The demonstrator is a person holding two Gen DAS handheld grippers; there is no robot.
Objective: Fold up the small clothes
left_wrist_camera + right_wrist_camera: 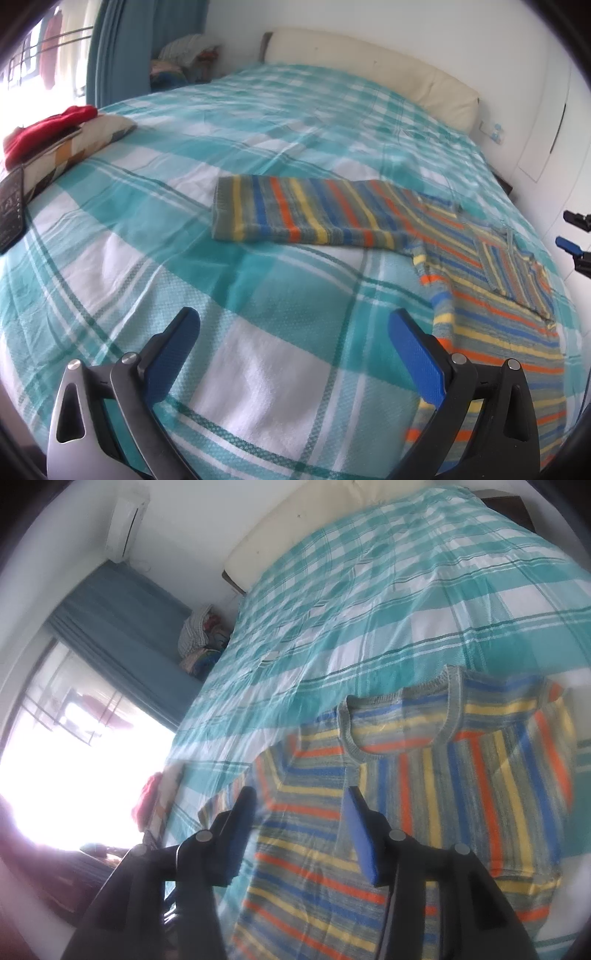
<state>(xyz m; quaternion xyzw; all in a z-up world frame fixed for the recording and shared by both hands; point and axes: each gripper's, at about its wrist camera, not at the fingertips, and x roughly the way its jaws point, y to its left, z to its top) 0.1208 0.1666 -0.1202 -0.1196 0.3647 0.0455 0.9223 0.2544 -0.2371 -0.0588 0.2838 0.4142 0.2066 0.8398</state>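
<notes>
The striped sweater [480, 258] is lying flat on the bed [258, 369], off toward the right side, with one sleeve [295, 210] stretched straight out across the plaid cover. From the right wrist view you can see the neckline [402, 716] and what looks like one side already flapped over the body, though it's blurry so I wouldn't swear to it.

It looks like a soft knit, light and floppy, so my guess is it'll sag wherever it's not supported and drag a bit on that textured cover rather than slide. I'd pinch it at a ribbed edge, the sleeve cuff or the hem, since those look thicker and should give the pads something to bite. Grabbing mid-panel would probably just bunch it up.

The left hand-held gripper [295, 339] hangs over bare cover just beside the sweater's hem, jaws wide apart, nothing in them. The right hand-held gripper [299, 812] is over the shoulder area, jaws also apart, nothing clamped.

There's a pillow [85, 140] with something red [48, 129] on it off in the far left corner.
</notes>
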